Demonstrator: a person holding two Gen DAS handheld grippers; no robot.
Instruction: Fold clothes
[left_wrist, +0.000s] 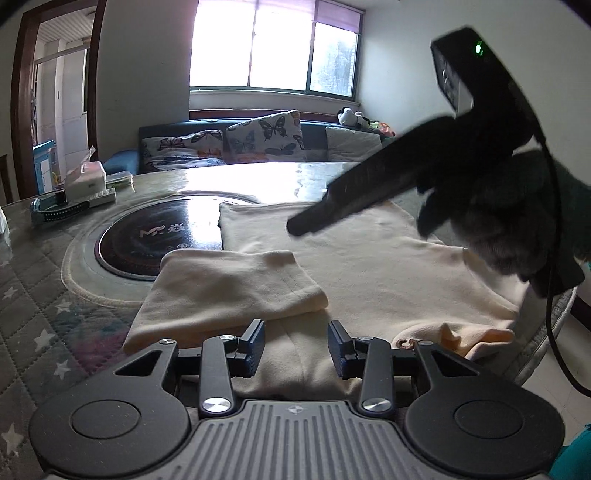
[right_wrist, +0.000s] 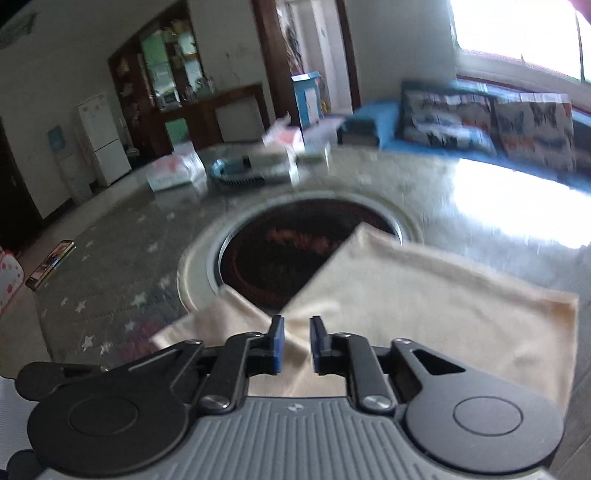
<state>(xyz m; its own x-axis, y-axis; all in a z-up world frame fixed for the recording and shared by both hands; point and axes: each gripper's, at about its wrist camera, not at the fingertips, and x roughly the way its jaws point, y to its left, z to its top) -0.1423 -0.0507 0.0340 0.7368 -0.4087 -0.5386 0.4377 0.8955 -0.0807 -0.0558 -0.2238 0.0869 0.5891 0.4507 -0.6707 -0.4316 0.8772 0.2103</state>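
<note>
A cream garment (left_wrist: 369, 266) lies spread flat on the table, and one sleeve (left_wrist: 229, 288) is folded across its near left part. My left gripper (left_wrist: 296, 341) hangs low over the garment's near edge, open, with only cloth below its pads. A gloved hand (left_wrist: 509, 221) holds my right gripper (left_wrist: 295, 229) above the middle of the garment, coming in from the upper right. The right wrist view is blurred. There the right gripper (right_wrist: 297, 341) stands over the cream garment (right_wrist: 443, 295) with a narrow gap between its pads and nothing pinched.
The round table has a quilted star-patterned cover (left_wrist: 40, 295) and a black round inset (left_wrist: 159, 236) at its middle, partly under the garment. A tissue box (left_wrist: 86, 181) and small items sit at the far left. The table edge (left_wrist: 565, 306) runs close on the right.
</note>
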